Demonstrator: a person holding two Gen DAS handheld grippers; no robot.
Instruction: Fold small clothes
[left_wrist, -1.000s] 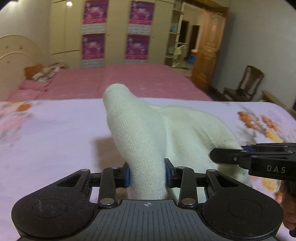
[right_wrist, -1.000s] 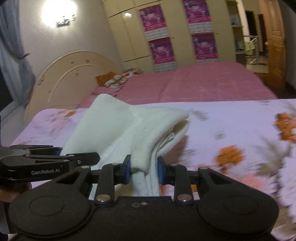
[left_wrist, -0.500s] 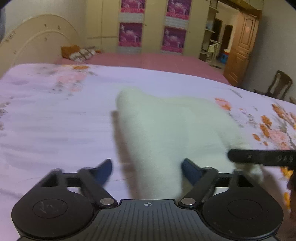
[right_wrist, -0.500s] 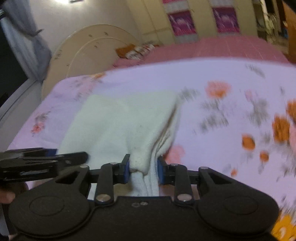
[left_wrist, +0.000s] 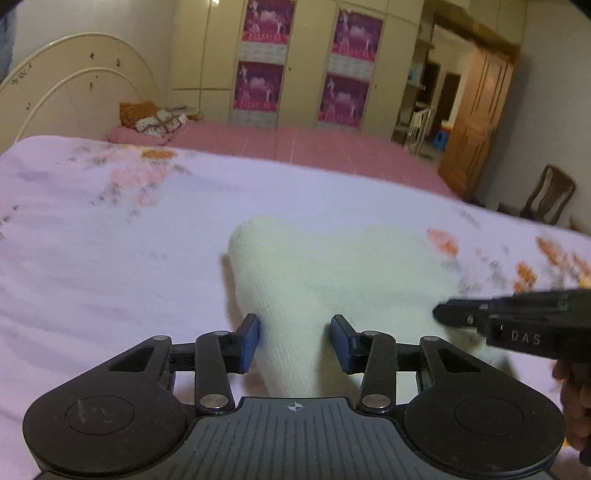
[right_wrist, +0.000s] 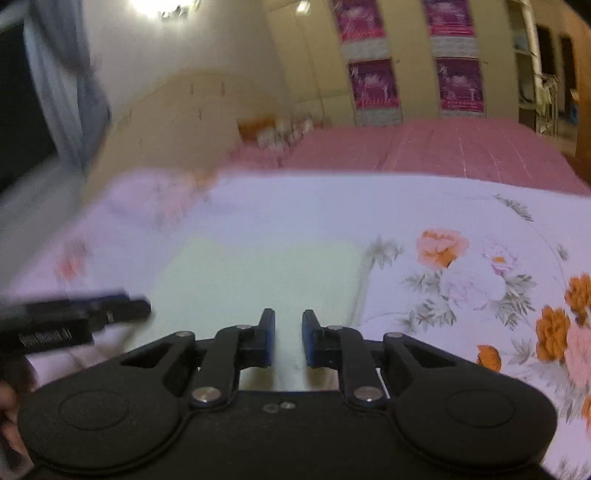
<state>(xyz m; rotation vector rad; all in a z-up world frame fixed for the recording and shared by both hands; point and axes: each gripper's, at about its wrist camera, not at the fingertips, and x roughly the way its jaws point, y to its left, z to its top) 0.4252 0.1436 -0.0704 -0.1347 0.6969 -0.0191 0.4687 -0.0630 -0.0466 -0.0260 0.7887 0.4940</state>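
A small cream-white knitted garment (left_wrist: 343, 273) lies on the floral bedspread (left_wrist: 110, 240). In the left wrist view a ridge of it still stands up between the fingers of my left gripper (left_wrist: 294, 341), whose jaws are spread wide on either side without pinching it. My right gripper (left_wrist: 517, 325) shows at the right edge there. In the right wrist view the garment (right_wrist: 258, 280) lies flat, blurred. My right gripper (right_wrist: 288, 339) is over its near edge with a narrow gap between the pads; whether cloth is pinched is unclear. My left gripper (right_wrist: 74, 321) shows at the left.
The bedspread (right_wrist: 461, 277) has orange and pink flowers. Behind it lies a pink bed (left_wrist: 314, 147) with pillows (left_wrist: 155, 118) and a curved headboard (left_wrist: 74, 92). A wardrobe with purple posters (left_wrist: 303, 74), a wooden door (left_wrist: 476, 122) and a chair (left_wrist: 550, 195) stand beyond.
My left gripper has opened and let go of the garment. The garment has come down from a raised fold to the bed. My right gripper's pads have parted slightly.
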